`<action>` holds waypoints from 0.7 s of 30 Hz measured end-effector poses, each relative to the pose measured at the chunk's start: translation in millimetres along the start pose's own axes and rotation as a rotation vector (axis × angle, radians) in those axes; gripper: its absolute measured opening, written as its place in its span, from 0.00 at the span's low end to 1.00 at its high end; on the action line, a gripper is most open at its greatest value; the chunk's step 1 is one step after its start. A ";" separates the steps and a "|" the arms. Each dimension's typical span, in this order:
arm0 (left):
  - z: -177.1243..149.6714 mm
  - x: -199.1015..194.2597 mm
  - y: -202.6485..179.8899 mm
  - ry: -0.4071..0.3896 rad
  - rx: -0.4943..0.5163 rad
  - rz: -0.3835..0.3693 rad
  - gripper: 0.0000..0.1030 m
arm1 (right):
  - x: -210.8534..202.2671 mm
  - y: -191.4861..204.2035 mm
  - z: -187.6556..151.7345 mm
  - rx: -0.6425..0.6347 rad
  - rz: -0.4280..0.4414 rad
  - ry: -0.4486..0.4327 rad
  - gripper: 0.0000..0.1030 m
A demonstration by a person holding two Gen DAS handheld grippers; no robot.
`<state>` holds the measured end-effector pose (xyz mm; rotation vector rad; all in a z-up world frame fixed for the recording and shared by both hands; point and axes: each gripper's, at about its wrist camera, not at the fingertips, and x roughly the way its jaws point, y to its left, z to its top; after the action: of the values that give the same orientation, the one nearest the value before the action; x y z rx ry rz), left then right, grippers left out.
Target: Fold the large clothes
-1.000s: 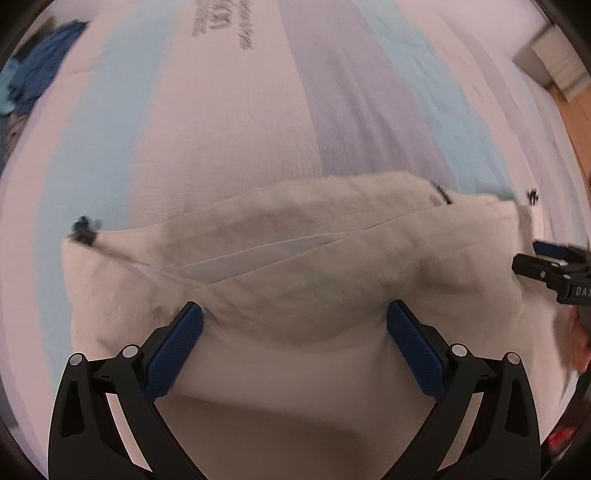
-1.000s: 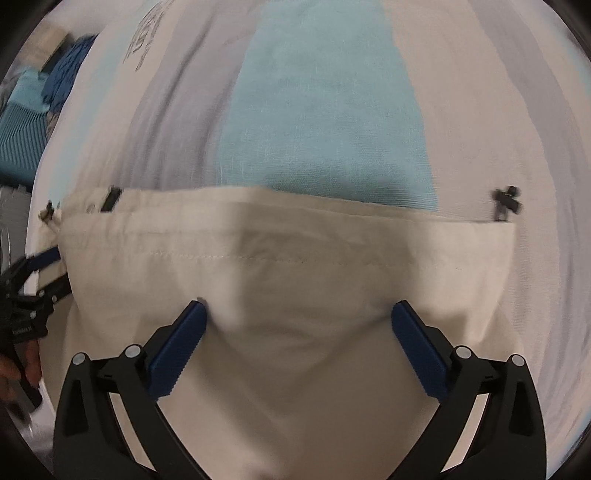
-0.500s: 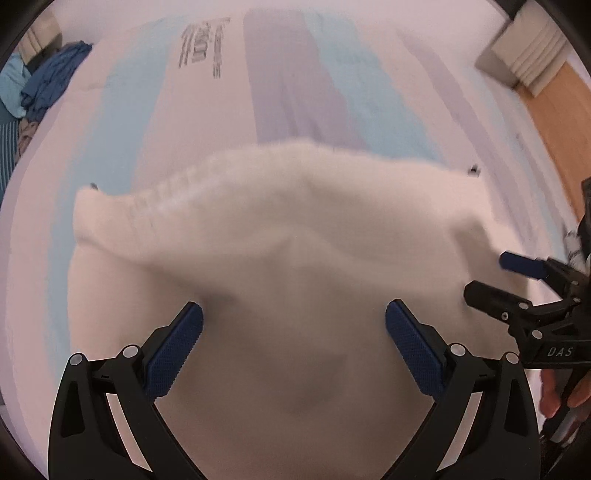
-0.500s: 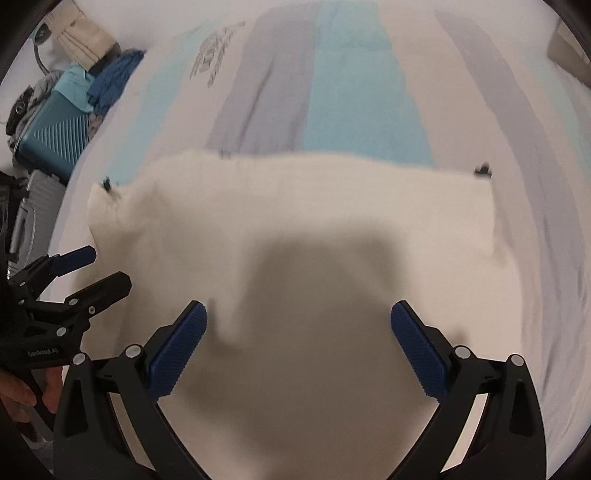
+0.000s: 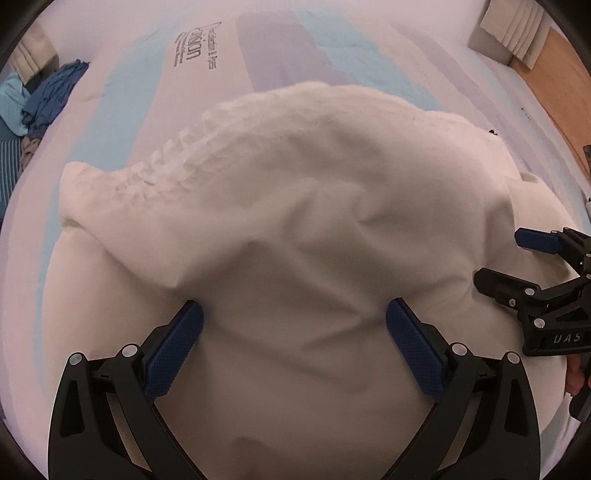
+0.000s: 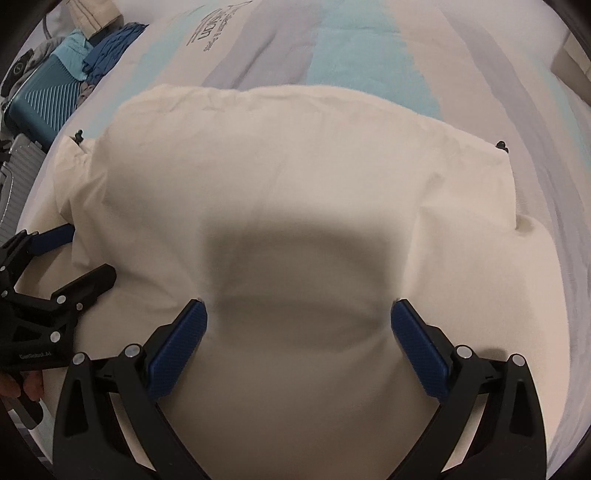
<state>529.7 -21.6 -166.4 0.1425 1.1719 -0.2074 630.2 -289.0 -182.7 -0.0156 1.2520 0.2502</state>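
Note:
A large cream garment (image 5: 295, 206) lies on the striped bed, its far part folded toward me with a gathered elastic edge (image 5: 184, 147) showing at the upper left. It also fills the right wrist view (image 6: 295, 166). My left gripper (image 5: 293, 332) is open, fingers spread wide over the cloth, holding nothing. My right gripper (image 6: 298, 325) is likewise open above the garment's near part. Each gripper shows in the other's view: the right one (image 5: 532, 266) at the right edge, the left one (image 6: 66, 258) at the left edge, both with jaws apart.
The bed sheet (image 5: 280, 48) has pale blue, grey and pink stripes with printed lettering. A pile of blue clothes (image 5: 48, 99) lies at the far left, with a teal suitcase (image 6: 40, 103) beside the bed. Wooden floor (image 5: 554, 81) and a white unit (image 5: 513, 26) are at the far right.
The garment's far edge has been thrown over toward me, and it now lies more bunched. Both grippers have lifted back and away from the cloth, so more of the bed shows.

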 end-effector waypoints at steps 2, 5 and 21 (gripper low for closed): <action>0.0 5.7 -5.0 0.000 0.011 0.011 0.95 | 3.1 -0.9 -0.9 -0.001 0.001 -0.001 0.93; -2.8 7.6 -6.6 -0.006 0.032 0.023 0.95 | 8.2 -2.5 -3.0 -0.013 0.000 -0.007 0.94; -44.9 -78.9 -23.1 -0.089 -0.052 -0.040 0.94 | -76.0 -2.4 -58.2 0.038 0.063 -0.123 0.93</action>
<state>454.6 -27.4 -110.7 0.0631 1.0915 -0.2161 554.1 -313.5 -130.0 0.0709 1.1358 0.2782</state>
